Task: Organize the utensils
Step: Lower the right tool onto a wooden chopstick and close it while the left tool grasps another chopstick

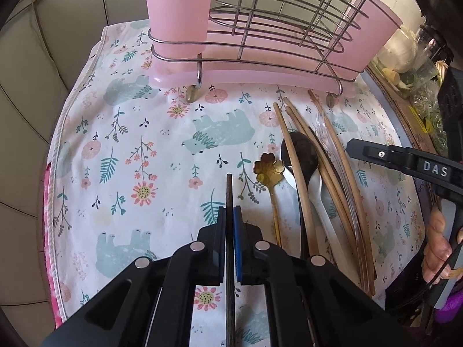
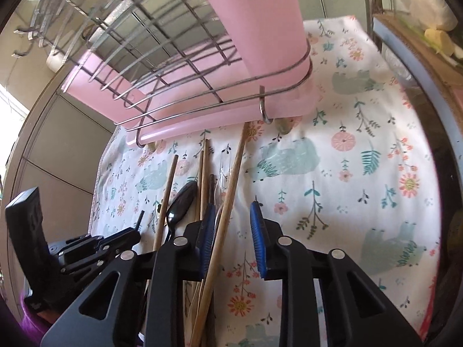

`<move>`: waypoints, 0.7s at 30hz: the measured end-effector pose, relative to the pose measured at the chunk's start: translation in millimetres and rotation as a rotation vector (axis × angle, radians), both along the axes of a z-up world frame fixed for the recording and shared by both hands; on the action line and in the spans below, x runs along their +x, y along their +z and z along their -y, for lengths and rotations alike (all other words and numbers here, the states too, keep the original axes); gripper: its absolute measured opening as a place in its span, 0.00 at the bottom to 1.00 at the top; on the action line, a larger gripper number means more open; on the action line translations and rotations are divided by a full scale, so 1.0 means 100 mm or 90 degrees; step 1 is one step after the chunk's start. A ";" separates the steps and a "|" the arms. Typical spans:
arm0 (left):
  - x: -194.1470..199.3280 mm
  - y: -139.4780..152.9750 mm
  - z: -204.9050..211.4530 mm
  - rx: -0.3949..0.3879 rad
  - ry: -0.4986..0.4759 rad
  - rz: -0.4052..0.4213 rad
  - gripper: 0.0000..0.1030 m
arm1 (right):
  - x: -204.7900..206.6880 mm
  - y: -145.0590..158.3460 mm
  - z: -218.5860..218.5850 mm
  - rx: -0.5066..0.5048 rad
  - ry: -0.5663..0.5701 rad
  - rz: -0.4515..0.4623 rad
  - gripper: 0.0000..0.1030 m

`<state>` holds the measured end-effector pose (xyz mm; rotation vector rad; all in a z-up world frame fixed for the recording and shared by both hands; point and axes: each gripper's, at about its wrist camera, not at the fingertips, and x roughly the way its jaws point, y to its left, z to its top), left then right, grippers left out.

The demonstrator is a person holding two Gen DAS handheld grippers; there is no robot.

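Observation:
My left gripper (image 1: 229,217) is shut on a dark brown chopstick (image 1: 229,190) and holds it above the floral cloth (image 1: 139,133). To its right lies a pile of utensils: wooden chopsticks (image 1: 298,173), a black spoon (image 1: 303,153), a gold flower spoon (image 1: 267,169) and a white spoon (image 1: 318,199). A wire utensil rack (image 1: 275,20) with pink cups (image 1: 176,14) stands behind. My right gripper (image 2: 233,217) is open above the pile, with a wooden chopstick (image 2: 228,199) running between its fingers. The rack (image 2: 173,57) is close ahead of it.
A tiled wall (image 1: 34,86) lies left of the cloth. Bags and jars of food (image 1: 405,57) crowd the right edge past a cardboard strip. The left gripper shows in the right wrist view (image 2: 95,245) at the lower left.

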<state>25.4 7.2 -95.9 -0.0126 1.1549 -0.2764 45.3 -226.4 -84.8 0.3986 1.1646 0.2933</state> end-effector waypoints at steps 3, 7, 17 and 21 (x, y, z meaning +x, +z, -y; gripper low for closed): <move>-0.02 0.03 -0.04 -0.008 0.002 0.004 0.04 | 0.08 -0.14 -0.01 0.034 -0.006 -0.040 0.17; -0.03 0.06 -0.08 -0.014 0.006 0.008 0.04 | 0.07 -0.14 0.05 0.068 -0.017 -0.049 0.07; -0.01 -0.01 -0.10 -0.016 0.013 -0.011 0.04 | -0.21 -0.05 0.31 0.053 -0.043 -0.067 0.07; -0.02 -0.06 -0.08 -0.004 0.004 -0.024 0.04 | -0.26 -0.08 0.35 0.030 -0.039 -0.083 0.07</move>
